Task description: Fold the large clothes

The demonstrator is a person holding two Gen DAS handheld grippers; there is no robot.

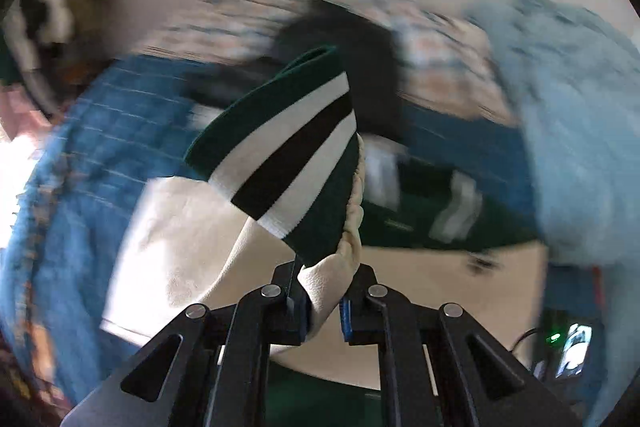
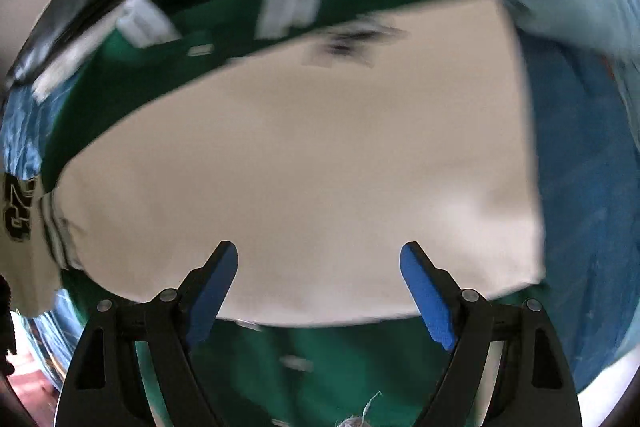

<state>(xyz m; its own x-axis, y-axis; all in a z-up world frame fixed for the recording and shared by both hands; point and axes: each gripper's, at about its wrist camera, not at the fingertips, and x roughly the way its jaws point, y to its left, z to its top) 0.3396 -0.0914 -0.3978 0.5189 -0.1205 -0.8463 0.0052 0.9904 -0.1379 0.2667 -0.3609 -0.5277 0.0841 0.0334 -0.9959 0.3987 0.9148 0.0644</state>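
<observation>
Green and cream jacket (image 2: 280,155) lies spread on a blue bed cover (image 2: 580,155), cream panel up, green body showing around it, white stripes near its far edge. One cream sleeve (image 1: 188,251) is lifted off the pile; its green cuff (image 1: 288,155) with white and black stripes sticks up in the left wrist view. Left gripper (image 1: 322,303) is clenched on the sleeve just below the cuff, cream fabric pinched between the blue pads. Right gripper (image 2: 320,291) is released, jaws wide apart, pointing down over the cream panel with nothing between the fingers; contact with the cloth cannot be told. A light blue garment (image 1: 572,131) lies heaped on the right, beside the jacket. A dark item (image 1: 352,59) sits behind the cuff, possibly more clothing, too blurred to say.
</observation>
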